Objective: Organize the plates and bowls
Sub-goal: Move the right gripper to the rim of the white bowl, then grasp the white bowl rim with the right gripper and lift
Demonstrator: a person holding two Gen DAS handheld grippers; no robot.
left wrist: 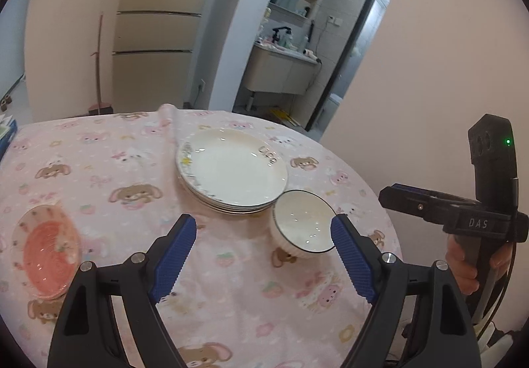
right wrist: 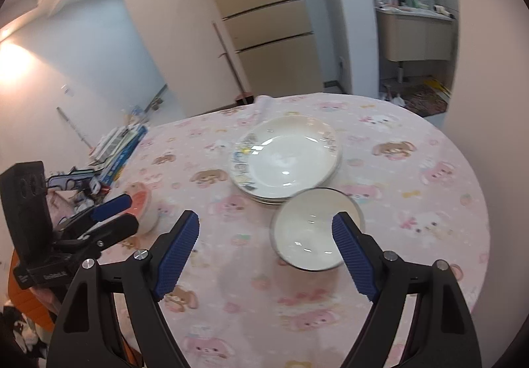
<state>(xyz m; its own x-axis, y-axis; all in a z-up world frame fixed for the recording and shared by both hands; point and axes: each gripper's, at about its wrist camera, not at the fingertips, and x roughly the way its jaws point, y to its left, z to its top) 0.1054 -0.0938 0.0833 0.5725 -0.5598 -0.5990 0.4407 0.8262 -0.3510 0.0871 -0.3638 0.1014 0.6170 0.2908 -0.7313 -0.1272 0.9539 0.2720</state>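
Round table under a pink cartoon-print cloth, seen from both wrist cameras. Left wrist view: the stack of white plates lies at frame centre; the white bowl stands just beside its lower right edge, whether touching cannot be told; a pink bowl sits well apart at the left edge. The left gripper, lower centre, has its blue pads spread wide above the cloth with nothing between them; the right gripper enters at the right edge, carried by a hand. Right wrist view: the right gripper's jaws stand wide apart and empty at lower centre, with the white bowl behind the right-hand pad; the left gripper shows at the left edge, near the pink bowl; a refrigerator stands at upper centre.
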